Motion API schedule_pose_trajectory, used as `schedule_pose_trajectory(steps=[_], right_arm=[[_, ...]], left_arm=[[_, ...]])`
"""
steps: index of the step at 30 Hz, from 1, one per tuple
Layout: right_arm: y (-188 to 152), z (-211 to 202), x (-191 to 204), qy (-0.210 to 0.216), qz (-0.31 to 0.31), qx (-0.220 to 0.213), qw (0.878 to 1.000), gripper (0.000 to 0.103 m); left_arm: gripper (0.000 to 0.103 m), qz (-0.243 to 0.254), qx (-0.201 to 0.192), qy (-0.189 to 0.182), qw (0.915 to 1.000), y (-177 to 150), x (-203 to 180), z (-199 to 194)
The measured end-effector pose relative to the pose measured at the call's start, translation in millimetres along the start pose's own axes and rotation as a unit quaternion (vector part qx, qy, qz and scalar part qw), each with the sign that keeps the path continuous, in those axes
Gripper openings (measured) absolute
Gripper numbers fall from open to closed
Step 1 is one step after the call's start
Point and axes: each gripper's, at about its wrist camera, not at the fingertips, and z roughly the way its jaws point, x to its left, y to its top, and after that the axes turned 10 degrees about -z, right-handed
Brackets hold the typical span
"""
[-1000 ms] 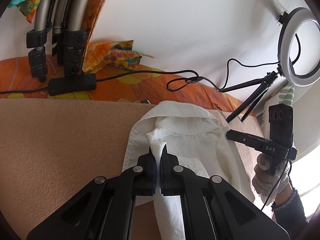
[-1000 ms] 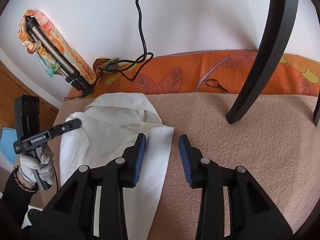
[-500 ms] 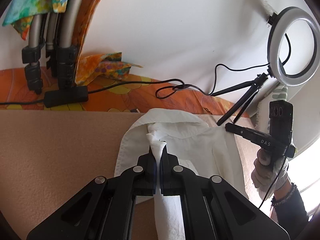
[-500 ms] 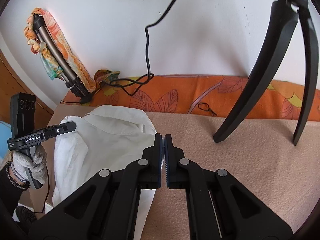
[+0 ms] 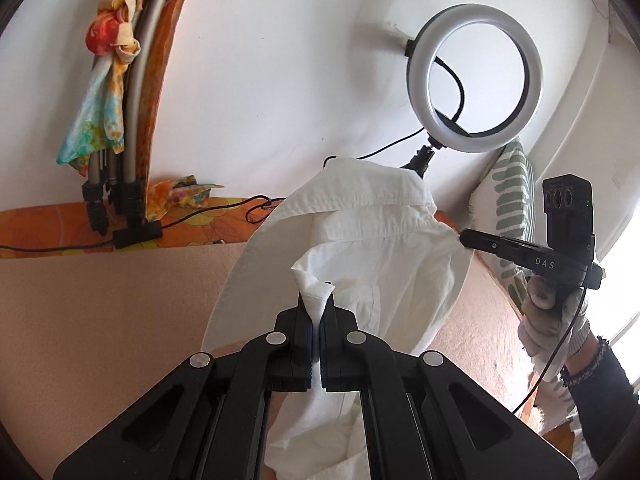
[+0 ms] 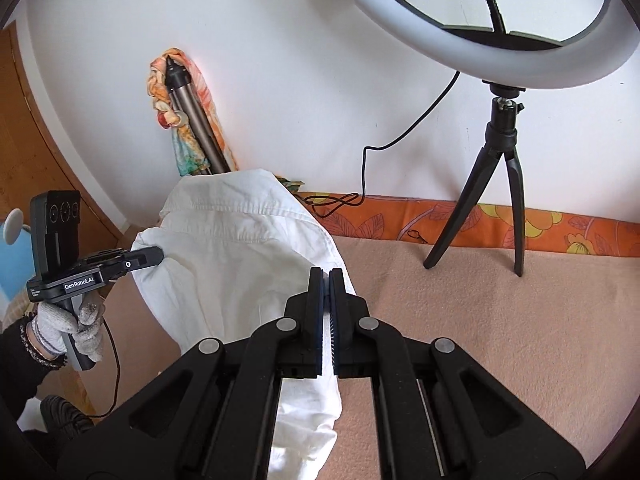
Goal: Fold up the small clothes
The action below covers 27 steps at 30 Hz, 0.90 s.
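Observation:
A small white collared shirt (image 5: 372,248) hangs lifted above the beige blanket (image 5: 100,300), held at both shoulders. My left gripper (image 5: 316,300) is shut on a pinch of its white cloth. My right gripper (image 6: 329,280) is shut on the shirt's edge (image 6: 240,248) at the other side. In the left wrist view the right gripper (image 5: 464,237) touches the shirt's right shoulder; in the right wrist view the left gripper (image 6: 160,255) grips the left shoulder. The shirt's lower part drops out of sight under the fingers.
A ring light (image 5: 474,72) on a black tripod (image 6: 496,184) stands at the back by the white wall. A folded tripod wrapped in a colourful scarf (image 5: 116,92) leans at the left. Black cables (image 6: 344,204) lie on the orange patterned border (image 6: 520,224).
My right gripper closed on the shirt's edge. Both grippers then rose, lifting the shirt off the blanket so it hangs between them.

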Motion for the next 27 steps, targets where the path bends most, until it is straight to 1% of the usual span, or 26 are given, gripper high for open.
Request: schedule_pose_trajectory(steps=[2,5,7,9,11,13,15,18,22,25,27], right_arm=[[-11,-20,15,-0.01,-0.003,-0.003,1.0,0.003],[-35,-51,36,-0.012,0.001,-0.008,1.0,0.003],[-56,-66,49,-0.009,0.008,-0.012,1.0,0.003],[-79,-78,65,-0.019,0.006,-0.012,1.0,0.003],[-105,-83,77,-0.011,0.014,-0.006,1.0,0.003],[-132,-87,86,-0.017,0.02,-0.003,1.0,0.003],[-158,-89,89,-0.011,0.045,-0.001,0.999,0.003],[-191,-87,93,-0.021,0.058,0.009,0.998,0.003],[-213,-82,98,-0.029,0.066,0.025,0.997,0.003],[-221,-82,102,-0.039,0.06,0.034,0.997,0.003],[-224,-86,105,-0.045,0.057,0.035,0.997,0.003]], left_arm=[[0.001,0.011,-0.002,0.001,0.9999,-14,-9,-13],[0.001,0.028,-0.003,0.003,0.9996,-42,-21,-36],[0.001,0.04,-0.003,0.007,0.9992,-63,-28,-49],[0.001,0.048,0.005,0.004,0.9988,-86,-34,-59],[0.001,0.049,0.013,0.008,0.9987,-111,-36,-65],[0.001,0.046,0.028,0.006,0.9986,-133,-36,-68],[0.001,0.06,0.033,0.014,0.9976,-155,-39,-70],[0.001,0.076,0.037,0.028,0.996,-182,-40,-71],[0.001,0.078,0.043,0.035,0.9954,-203,-37,-69],[0.003,0.101,0.044,0.042,0.993,-216,-40,-73],[0.006,0.121,0.059,0.05,0.9896,-224,-41,-77]])
